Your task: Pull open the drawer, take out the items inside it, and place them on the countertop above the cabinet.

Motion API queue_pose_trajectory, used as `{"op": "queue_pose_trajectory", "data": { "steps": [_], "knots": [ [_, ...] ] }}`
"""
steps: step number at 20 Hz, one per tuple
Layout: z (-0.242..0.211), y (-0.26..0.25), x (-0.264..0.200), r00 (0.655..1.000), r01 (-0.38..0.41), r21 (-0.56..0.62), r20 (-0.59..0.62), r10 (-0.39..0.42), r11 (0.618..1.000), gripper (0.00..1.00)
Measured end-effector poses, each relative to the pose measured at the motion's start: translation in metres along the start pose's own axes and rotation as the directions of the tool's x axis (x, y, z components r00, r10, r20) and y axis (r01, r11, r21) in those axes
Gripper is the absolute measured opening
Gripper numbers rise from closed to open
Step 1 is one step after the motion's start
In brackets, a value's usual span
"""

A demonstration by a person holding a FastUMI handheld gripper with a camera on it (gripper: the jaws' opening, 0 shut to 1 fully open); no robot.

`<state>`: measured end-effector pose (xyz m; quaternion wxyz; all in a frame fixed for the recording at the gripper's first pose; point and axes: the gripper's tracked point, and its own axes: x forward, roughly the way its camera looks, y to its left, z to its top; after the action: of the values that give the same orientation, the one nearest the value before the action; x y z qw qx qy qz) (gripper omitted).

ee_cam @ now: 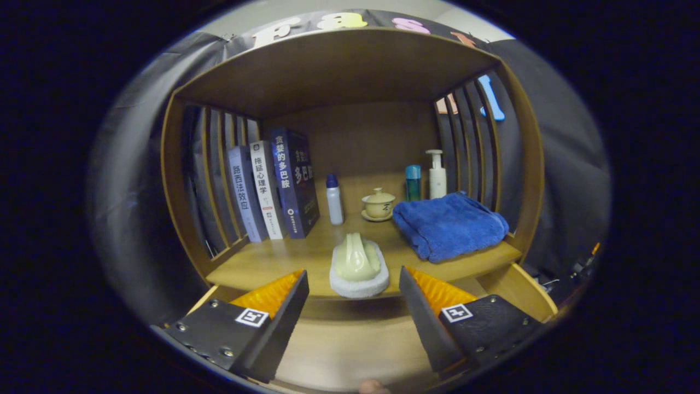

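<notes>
While your jaws stand spread wide and grip nothing, the gripper (pixel 353 306) hangs over the open light wooden drawer (pixel 350 345), whose visible floor between the fingers looks bare; you cannot tell what lies under the fingers themselves. Reading left to right across the wooden counter (pixel 262 262): three upright books (pixel 270 189) lean against the slatted side; beside them stands a small white bottle with a blue cap (pixel 334 200); nearer you, just ahead of the fingers and at the very front edge, sits the pale green soap-shaped piece on its white oval pad (pixel 358 267); behind it a cream lidded teacup on a saucer (pixel 378 204); then a teal bottle (pixel 413 182) and a white pump bottle (pixel 437 175); last, the folded blue towel (pixel 449 224).

The risk, as I judge it, is that pad: it appears to overhang the counter's lip, so a brush from a rising finger could tip it back into the drawer; check the drawer's hidden corners before you call it finished; the towel's front edge also sits close to the lip.
</notes>
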<state>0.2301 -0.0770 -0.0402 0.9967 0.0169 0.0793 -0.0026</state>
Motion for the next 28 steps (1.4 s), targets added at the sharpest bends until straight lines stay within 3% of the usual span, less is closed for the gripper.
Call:
{"op": "queue_pose_trajectory", "data": {
  "steps": [8,14,21,28],
  "knots": [
    [-0.032,0.0,-0.099,0.999,0.007,-0.033,0.049,-0.005,0.999,0.99],
    [-0.088,-0.001,-0.151,0.999,-0.007,-0.042,0.038,0.009,0.999,0.99],
    [-0.156,-0.011,-0.162,1.0,0.006,-0.06,-0.004,-0.007,0.998,0.99],
    [-0.162,-0.019,-0.139,0.999,0.046,-0.092,0.013,-0.045,0.995,0.99]
  ]
}}
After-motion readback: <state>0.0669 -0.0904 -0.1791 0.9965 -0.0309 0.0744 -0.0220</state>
